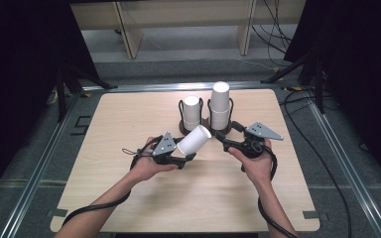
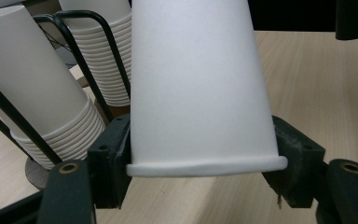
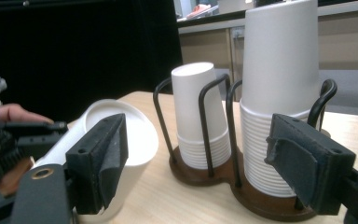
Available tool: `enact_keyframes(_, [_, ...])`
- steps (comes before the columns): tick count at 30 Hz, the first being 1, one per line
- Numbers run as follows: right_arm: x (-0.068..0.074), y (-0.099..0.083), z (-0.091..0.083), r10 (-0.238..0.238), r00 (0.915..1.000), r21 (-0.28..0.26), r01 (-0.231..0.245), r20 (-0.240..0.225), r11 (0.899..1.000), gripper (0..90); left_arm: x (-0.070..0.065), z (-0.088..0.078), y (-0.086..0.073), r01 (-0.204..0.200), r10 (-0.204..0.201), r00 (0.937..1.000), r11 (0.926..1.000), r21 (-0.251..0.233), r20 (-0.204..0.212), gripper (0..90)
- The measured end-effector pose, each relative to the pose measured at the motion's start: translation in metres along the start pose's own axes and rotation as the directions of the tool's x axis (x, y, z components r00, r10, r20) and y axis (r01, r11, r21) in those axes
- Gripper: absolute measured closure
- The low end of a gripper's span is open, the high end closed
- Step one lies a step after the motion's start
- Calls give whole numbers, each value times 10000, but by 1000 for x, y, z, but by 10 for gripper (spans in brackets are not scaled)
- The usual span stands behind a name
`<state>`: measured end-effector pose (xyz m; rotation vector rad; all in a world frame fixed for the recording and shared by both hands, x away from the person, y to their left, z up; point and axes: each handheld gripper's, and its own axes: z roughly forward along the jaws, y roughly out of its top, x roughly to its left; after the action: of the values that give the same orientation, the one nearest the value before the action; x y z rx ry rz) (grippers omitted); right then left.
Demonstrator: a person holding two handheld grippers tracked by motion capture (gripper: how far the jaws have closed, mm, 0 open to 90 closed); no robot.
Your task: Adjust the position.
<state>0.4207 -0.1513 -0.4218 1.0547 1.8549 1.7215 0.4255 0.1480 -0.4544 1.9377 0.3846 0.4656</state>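
Plainly, 1 smooth white tapered paper cup [image 2: 200, 88], rolled rim, tilted.

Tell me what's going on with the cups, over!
Left tool shut on one paper cup, held off the table. Right tool open, holding nothing, beside the cup holder. Two cup stacks sit there. Nothing in the way.

**Bare table near the person, cup rack blocking the middle rear**

A two-slot wire rack [image 1: 206, 119] with two stacks of white cups [image 1: 220, 104] stood at the table's [image 1: 129, 129] far centre. The left tongs [image 1: 191, 156] held a tilted cup [image 1: 194, 140] just before it, narrowing that gap. Both sides and the near half lay open.
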Motion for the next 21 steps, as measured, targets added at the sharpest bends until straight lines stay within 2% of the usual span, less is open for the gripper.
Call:
enact_keyframes(4, [-2, -3, -2, -462, 9989, 299, 459, 97, 9985, 216, 4, -5, 3, -258, 251, 9992, 9994, 220, 322, 320])
enact_keyframes(5, [-2, -4, -2, -338, 9994, 342, 335, 73, 9989, 218, 6, -7, 4, -366, 354, 9985, 9990, 274, 417, 320])
enact_keyframes(8, [-2, -6, -3, -360, 9993, 456, 366, -142, 9983, 228, 11, -11, 7, -532, 498, 9966, 9973, 508, 660, 321])
enact_keyframes(9, [-3, -6, -3, -442, 9989, 499, 448, -130, 9977, 235, 13, -12, 8, -600, 554, 9955, 9964, 595, 764, 320])
enact_keyframes(10, [-1, -8, -4, -268, 9996, 551, 268, -8, 9981, 239, 14, -14, 9, -711, 654, 9945, 9950, 695, 817, 320])
enact_keyframes(11, [-4, -8, -4, -647, 9978, 561, 655, -161, 9963, 243, 16, -15, 10, -708, 625, 9930, 9942, 815, 1002, 320])
enact_keyframes(12, [-4, -9, -4, -742, 9971, 683, 753, -191, 9948, 247, 17, -16, 11, -855, 763, 9919, 9923, 894, 1020, 320])
enact_keyframes(13, [-4, -10, -4, -626, 9973, 747, 654, -387, 9951, 250, 19, -17, 12, -959, 844, 9904, 9898, 1054, 1090, 319])
enact_keyframes(14, [-5, -11, -4, -942, 9951, 792, 963, -294, 9922, 254, 20, -18, 14, -1122, 990, 9886, 9869, 1160, 1136, 319])
enact_keyframes(15, [-4, -12, -5, -773, 9961, 1039, 813, -415, 9913, 255, 21, -19, 14, -1089, 949, 9884, 9871, 1173, 1183, 319])
enact_keyframes(16, [-5, -14, -4, -1003, 9934, 1126, 1061, -566, 9880, 254, 22, -20, 16, -1159, 994, 9868, 9849, 1289, 1275, 319])
enact_keyframes(18, [-6, -14, -5, -1041, 9931, 1233, 1101, -546, 9862, 254, 24, -21, 17, -1253, 1057, 9848, 9818, 1430, 1377, 319])
enact_keyframes(19, [-6, -16, -4, -1076, 9920, 1154, 1147, -655, 9867, 254, 25, -21, 18, -1295, 1076, 9835, 9802, 1500, 1457, 319])
enact_keyframes(20, [-6, -16, -5, -1030, 9922, 1398, 1121, -706, 9838, 253, 26, -21, 18, -1370, 1130, 9821, 9775, 1606, 1504, 319])
enact_keyframes(21, [-6, -17, -4, -1017, 9910, 1322, 1126, -867, 9848, 250, 27, -22, 19, -1439, 1176, 9809, 9748, 1706, 1551, 319])
